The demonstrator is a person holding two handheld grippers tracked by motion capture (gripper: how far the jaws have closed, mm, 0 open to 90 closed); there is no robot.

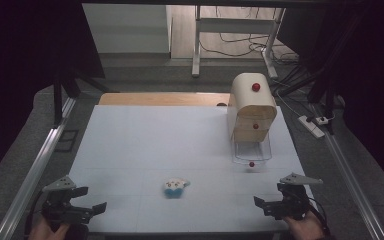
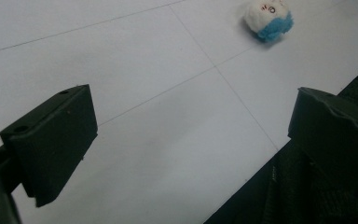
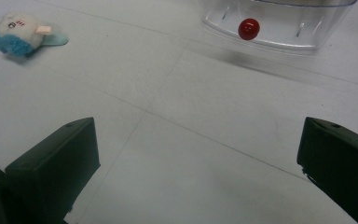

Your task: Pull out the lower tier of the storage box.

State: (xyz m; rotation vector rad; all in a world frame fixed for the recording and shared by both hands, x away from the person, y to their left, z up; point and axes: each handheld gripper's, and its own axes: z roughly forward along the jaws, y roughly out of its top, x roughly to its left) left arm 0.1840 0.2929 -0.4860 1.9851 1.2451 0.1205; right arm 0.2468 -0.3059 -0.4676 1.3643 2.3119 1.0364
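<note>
A small white and blue plush toy (image 1: 176, 187) lies on the white table (image 1: 145, 145) near its front edge, between my two grippers. My left gripper (image 1: 92, 199) rests at the front left, open, with nothing between its jaws. In the left gripper view (image 2: 191, 135) the plush toy (image 2: 268, 16) lies far ahead at the upper right. My right gripper (image 1: 270, 196) is at the front right, also open and empty. The right gripper view (image 3: 198, 163) has the plush toy (image 3: 21, 32) at the upper left and a clear drawer (image 3: 284, 39) with a red knob (image 3: 249, 29) ahead.
A beige cabinet (image 1: 250, 107) with red knobs stands at the table's back right. Its clear bottom drawer (image 1: 251, 152) is pulled out toward me. Metal rails run along both table sides. A power strip (image 1: 312, 125) lies on the floor to the right.
</note>
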